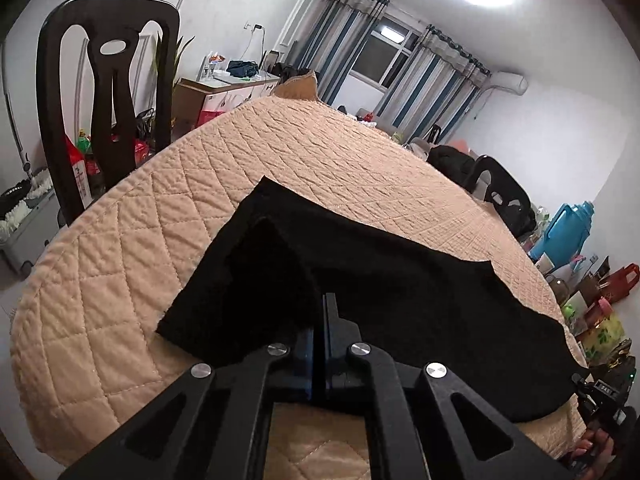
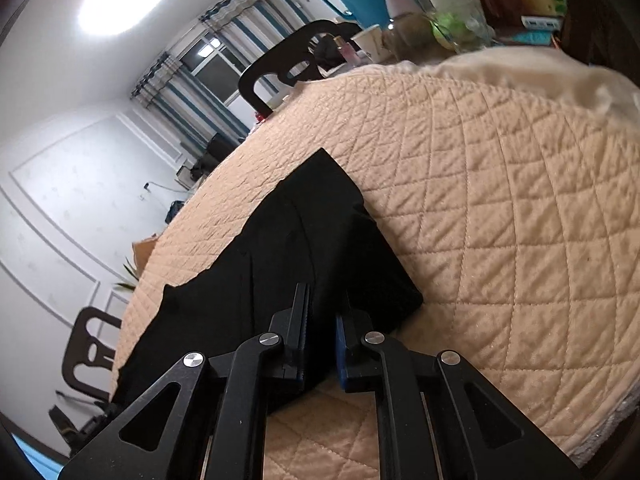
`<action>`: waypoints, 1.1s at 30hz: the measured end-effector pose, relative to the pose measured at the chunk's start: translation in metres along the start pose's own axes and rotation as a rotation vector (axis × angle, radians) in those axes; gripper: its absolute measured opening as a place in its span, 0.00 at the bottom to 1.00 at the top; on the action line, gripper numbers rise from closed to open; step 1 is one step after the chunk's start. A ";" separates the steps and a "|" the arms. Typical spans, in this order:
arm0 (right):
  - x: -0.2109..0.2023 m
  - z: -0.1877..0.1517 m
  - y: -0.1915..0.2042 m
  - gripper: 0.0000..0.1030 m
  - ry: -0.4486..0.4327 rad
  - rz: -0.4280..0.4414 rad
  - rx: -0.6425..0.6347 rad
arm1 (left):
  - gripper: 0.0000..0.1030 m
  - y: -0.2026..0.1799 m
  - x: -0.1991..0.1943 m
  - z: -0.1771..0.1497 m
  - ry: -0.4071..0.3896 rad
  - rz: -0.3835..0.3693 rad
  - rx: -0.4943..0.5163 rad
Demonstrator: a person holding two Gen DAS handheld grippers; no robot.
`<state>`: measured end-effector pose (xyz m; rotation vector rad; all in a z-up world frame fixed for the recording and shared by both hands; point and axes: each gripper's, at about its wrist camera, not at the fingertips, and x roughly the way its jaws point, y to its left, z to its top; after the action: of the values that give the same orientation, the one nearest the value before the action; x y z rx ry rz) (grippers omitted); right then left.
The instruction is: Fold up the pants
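The left tool is clenching: its two black fingers are standing pressed together with blue pads almost touching, and a raised fold of the black fabric pants is sitting against them at 11 o'clock, so the fabric is pinched at the tips. The tips themselves are hard to make out, black on black. The right tool is gripping the pants too: a narrow gap is showing between its fingers, and dark cloth is filling that gap down to the near hem.

From the left tool the pants are spreading away toward 12 and 3 o'clock across the round bench covered in a beige quilted cloth; the far right end is running toward the frame's lower right, where part of a hand and a dark device are cut off. From the right tool the pants are reaching toward 12 o'clock to a squared corner and trailing off toward 8 o'clock over the bench edge.

Seams and folds in the cloth are barely readable. A dark wooden chair is standing at 10 o'clock in the left view. A blue plastic jug and crowded bottles at 3 o'clock are carrying labels too small to read.
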<state>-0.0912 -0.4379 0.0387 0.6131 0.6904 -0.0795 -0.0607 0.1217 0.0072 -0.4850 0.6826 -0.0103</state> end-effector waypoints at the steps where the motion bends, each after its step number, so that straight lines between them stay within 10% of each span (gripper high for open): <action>1: 0.001 -0.001 0.002 0.11 0.004 -0.012 -0.015 | 0.06 0.002 0.000 0.001 0.011 -0.007 -0.014; 13: -0.044 0.012 0.028 0.26 -0.252 -0.146 -0.152 | 0.46 0.028 -0.034 0.049 -0.144 0.058 -0.019; 23: 0.006 0.004 0.071 0.26 -0.138 0.017 -0.282 | 0.46 -0.012 0.078 0.061 0.127 0.160 0.297; 27: 0.016 0.002 0.077 0.26 -0.116 0.032 -0.299 | 0.12 -0.020 0.079 0.060 0.131 0.169 0.349; 33: 0.017 -0.001 0.071 0.26 -0.111 0.030 -0.281 | 0.09 -0.034 0.051 0.071 -0.036 0.149 0.349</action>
<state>-0.0596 -0.3768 0.0639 0.3458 0.5723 0.0114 0.0273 0.1135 0.0386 -0.0983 0.6634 0.0195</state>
